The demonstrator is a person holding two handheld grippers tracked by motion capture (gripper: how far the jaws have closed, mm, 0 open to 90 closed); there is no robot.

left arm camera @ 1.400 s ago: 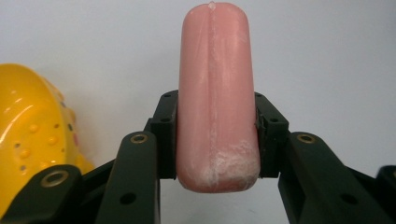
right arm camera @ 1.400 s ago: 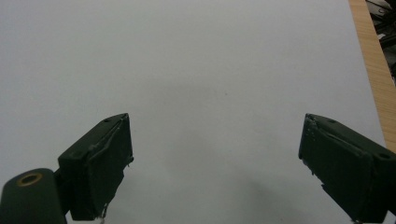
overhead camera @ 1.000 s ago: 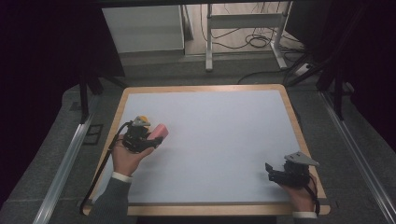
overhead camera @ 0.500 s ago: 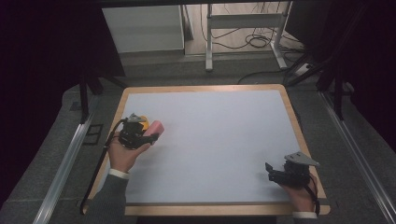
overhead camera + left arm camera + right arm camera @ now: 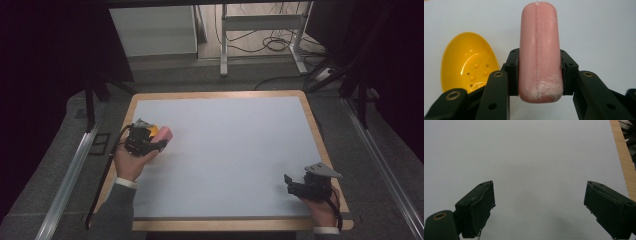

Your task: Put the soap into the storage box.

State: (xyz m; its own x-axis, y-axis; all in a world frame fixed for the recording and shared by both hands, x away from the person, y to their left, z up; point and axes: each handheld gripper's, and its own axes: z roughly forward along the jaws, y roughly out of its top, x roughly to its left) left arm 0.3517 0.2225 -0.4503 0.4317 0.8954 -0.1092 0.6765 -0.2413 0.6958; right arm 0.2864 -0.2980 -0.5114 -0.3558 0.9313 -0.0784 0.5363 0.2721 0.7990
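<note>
A pink sausage-shaped piece [image 5: 540, 50] stands between the jaws of my left gripper [image 5: 539, 72], which is shut on it. In the high view this pink piece [image 5: 164, 134] pokes out of the left gripper [image 5: 150, 142] near the table's left edge. A yellow shell-like dish [image 5: 467, 65] with small holes lies on the white surface just to its left; its yellow edge [image 5: 152, 129] peeks out behind the gripper. My right gripper [image 5: 539, 205] is open over bare white surface. It sits near the front right corner [image 5: 295, 186].
The white table top [image 5: 235, 150] has a wooden rim [image 5: 320, 135]. Metal rails run along both sides on the grey floor. A metal frame and cables [image 5: 265, 40] stand beyond the far edge.
My left gripper has shifted slightly left and toward the far side with the pink piece in it. The right gripper has stayed put.
</note>
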